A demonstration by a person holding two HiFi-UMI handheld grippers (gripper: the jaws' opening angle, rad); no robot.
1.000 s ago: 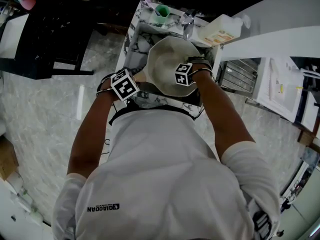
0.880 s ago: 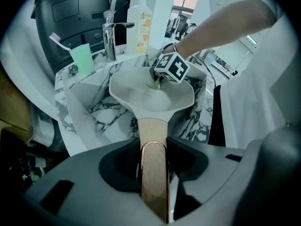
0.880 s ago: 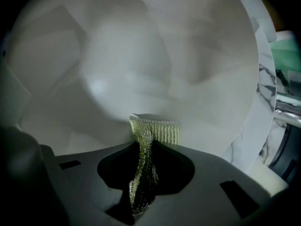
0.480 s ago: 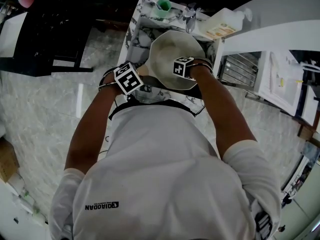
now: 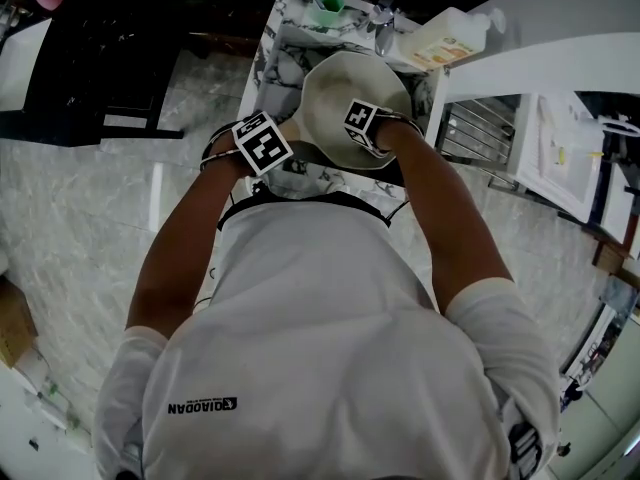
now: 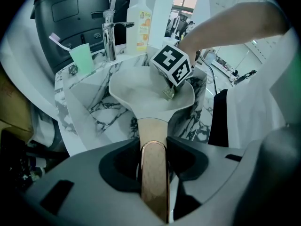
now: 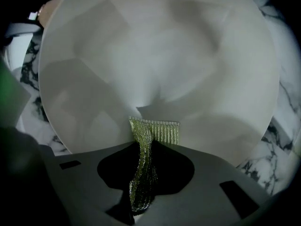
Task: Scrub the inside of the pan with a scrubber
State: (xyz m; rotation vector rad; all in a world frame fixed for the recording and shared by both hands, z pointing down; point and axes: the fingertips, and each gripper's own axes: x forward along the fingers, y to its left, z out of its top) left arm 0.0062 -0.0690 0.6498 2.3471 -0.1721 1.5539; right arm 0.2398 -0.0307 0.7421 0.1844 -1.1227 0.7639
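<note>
The pan [image 5: 352,93] is held tilted over a marble sink [image 5: 272,58], its pale inside turned toward the person. Nothing is in it but the scrubber [image 7: 153,133], a ribbed yellow-green pad. The pad's outer end lies flat against the inner wall, low down on the side nearest the right gripper [image 7: 145,160].

That gripper's jaws are pressed together on the pad's near end, which bunches into a narrow fold between them. The left gripper [image 6: 154,173] has its jaws clamped from both sides on the handle [image 6: 151,131]. This is a copper-toned bar that runs straight out to the pan bowl (seen from here, the scrubber shows just under the right gripper's marker cube).

At the sink's back edge a green cup [image 6: 81,58] stands upright just beside the faucet [image 6: 109,34]. A toothbrush [image 6: 57,39] leans out of the cup. On the faucet's other side is a white pump bottle [image 6: 139,22] with an orange-and-yellow label. Its print is too small to read, and what the bottle holds cannot be told.

The one legible word is on the lower back of the person's white shirt [image 5: 330,308], where dark letters spell "QIAODAN" beside a small logo. Each marker cube carries only black-and-white square patterns.
</note>
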